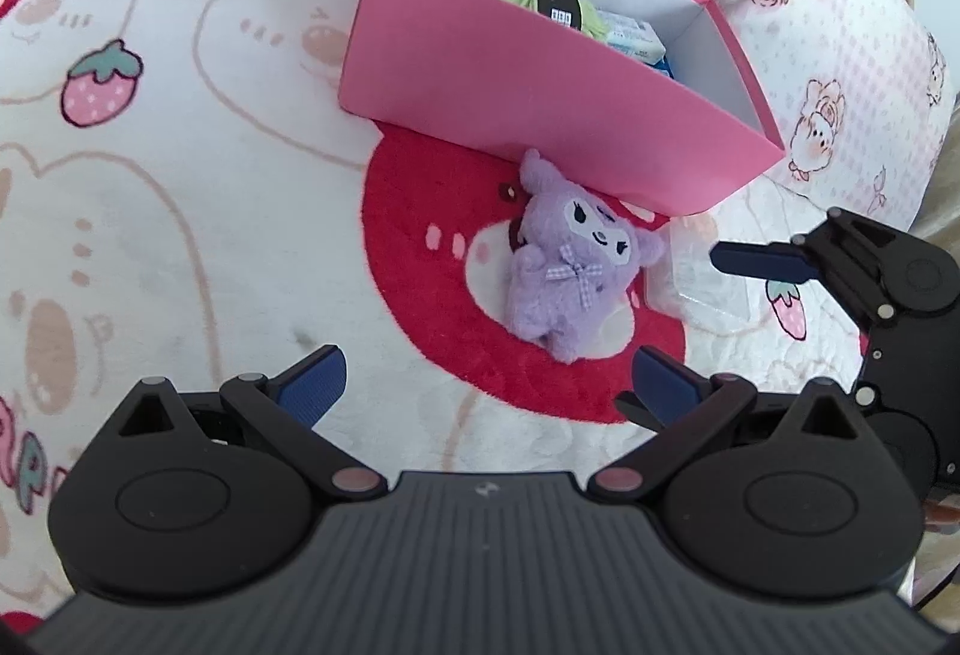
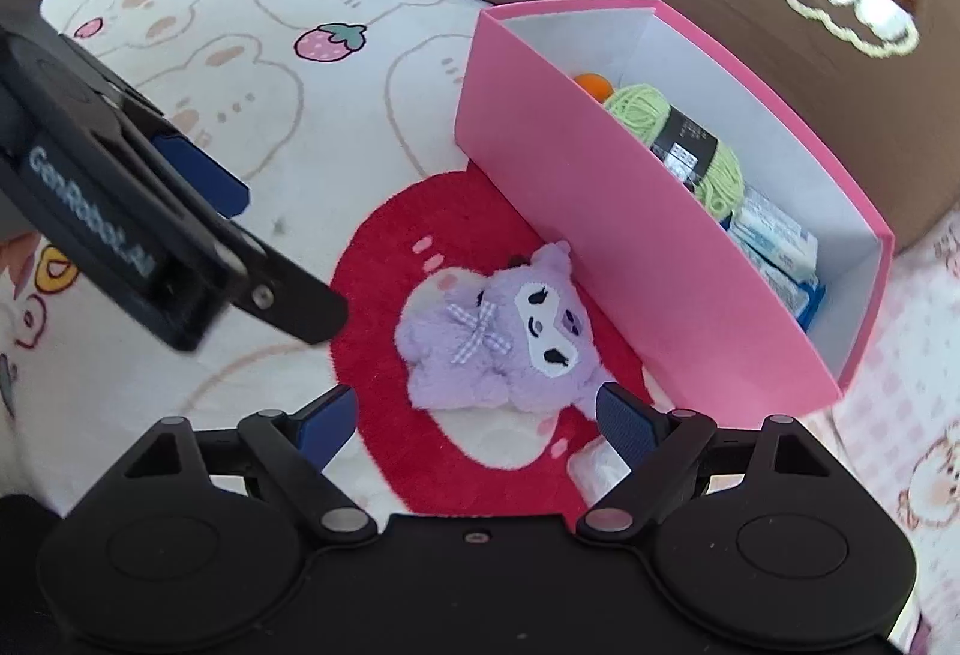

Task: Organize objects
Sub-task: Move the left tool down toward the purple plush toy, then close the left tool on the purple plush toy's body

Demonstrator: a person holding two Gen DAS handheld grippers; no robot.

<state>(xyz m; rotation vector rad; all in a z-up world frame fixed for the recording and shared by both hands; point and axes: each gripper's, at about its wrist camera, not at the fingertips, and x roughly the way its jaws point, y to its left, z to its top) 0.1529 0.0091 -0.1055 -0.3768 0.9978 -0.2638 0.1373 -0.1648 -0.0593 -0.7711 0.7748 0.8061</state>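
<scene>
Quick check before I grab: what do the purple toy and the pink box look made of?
Purple toy: soft plush, fuzzy pile, with a gingham fabric bow. Pink box: seemingly thin cardboard, matte pink outside and white inside, judging by its flat walls and sharp folded corners.

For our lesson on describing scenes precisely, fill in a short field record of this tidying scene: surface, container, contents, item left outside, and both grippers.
surface: white plush blanket with red bear and pink strawberry print
container: open pink cardboard box, white inside
contents: light green yarn skein, small orange ball, blue-and-white packets
item outside: purple plush toy lying against the box's long side
left gripper: open, empty
right gripper: open, empty, close to the toy
</scene>
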